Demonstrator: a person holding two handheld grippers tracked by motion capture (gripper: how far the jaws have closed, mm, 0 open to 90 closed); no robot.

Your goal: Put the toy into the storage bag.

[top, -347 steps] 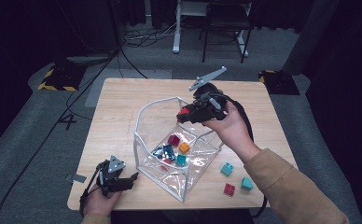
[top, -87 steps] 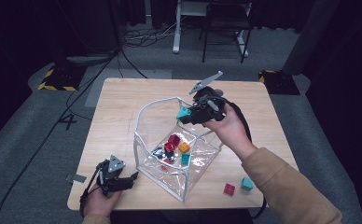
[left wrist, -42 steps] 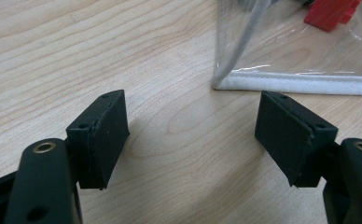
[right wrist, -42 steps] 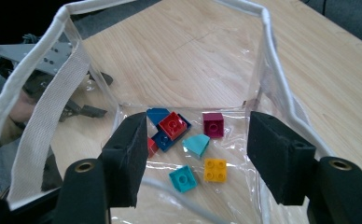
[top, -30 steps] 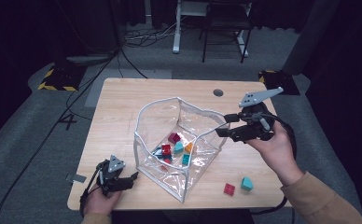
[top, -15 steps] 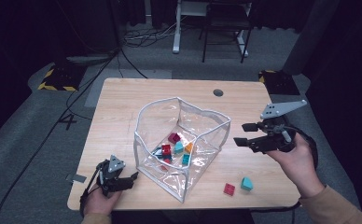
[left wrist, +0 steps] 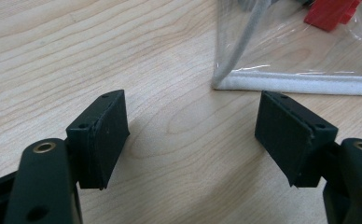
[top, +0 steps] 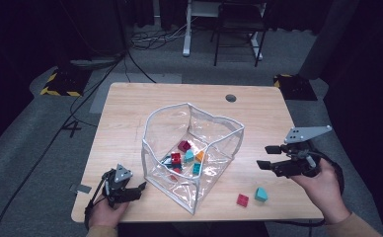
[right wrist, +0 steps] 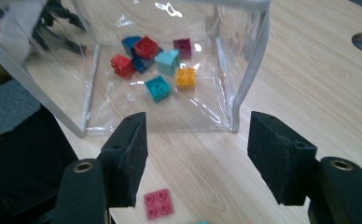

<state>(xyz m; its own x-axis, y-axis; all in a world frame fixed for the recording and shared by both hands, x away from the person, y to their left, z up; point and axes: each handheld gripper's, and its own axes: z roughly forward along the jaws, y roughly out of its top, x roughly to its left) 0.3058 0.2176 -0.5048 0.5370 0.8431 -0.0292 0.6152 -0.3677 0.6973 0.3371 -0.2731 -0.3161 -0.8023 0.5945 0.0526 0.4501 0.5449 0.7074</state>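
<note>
A clear plastic bag [top: 192, 148] with a white rim stands open in the middle of the wooden table [top: 130, 108]. Several coloured bricks [top: 184, 157] lie inside it. A red flat brick [top: 242, 200] and a teal brick [top: 261, 194] lie on the table to the bag's front right. My right gripper [top: 267, 157] hovers just right of the bag, open and empty, pointing at it. In the right gripper view its jaws [right wrist: 198, 158] frame the bag's corner [right wrist: 237, 107], with the red flat brick [right wrist: 158, 204] below. My left gripper [top: 139, 190] rests open beside the bag's front left corner [left wrist: 226, 81].
A round cable hole [top: 230, 98] sits in the table's far right part. Beyond the table are a chair [top: 239, 24], floor cables [top: 150, 42] and yellow-black striped floor plates [top: 58, 84]. The table's right edge lies under my right hand [top: 323, 190].
My right gripper has swung from over the bag out to the right, lower and toward the near edge, with nothing in it. The left gripper has stayed put.
</note>
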